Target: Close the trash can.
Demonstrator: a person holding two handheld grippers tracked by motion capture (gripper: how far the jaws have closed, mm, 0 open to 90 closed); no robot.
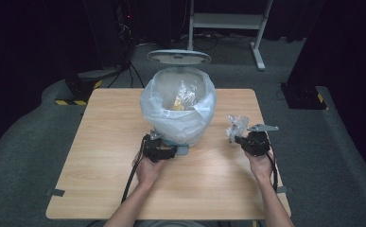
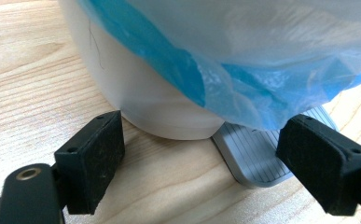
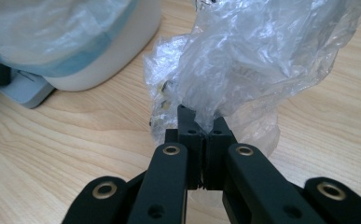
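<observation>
Right claw [image 3: 201,126] pinching wrapper [image 3: 257,60], bin [image 1: 178,106] nearby

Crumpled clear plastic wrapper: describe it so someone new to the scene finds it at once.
Start at the white pedal bin lined with a bag, mid-table. To its right, the right gripper is shut on a crumpled clear plastic wrapper, held off the wood. Unlike the bin's blue-edged liner, it is a small loose wad, colourless and glossy.

The right gripper [image 1: 237,138] pinches crumpled clear plastic [image 1: 236,125] at three o'clock from the lined bin [image 1: 178,111] (lid up).
</observation>
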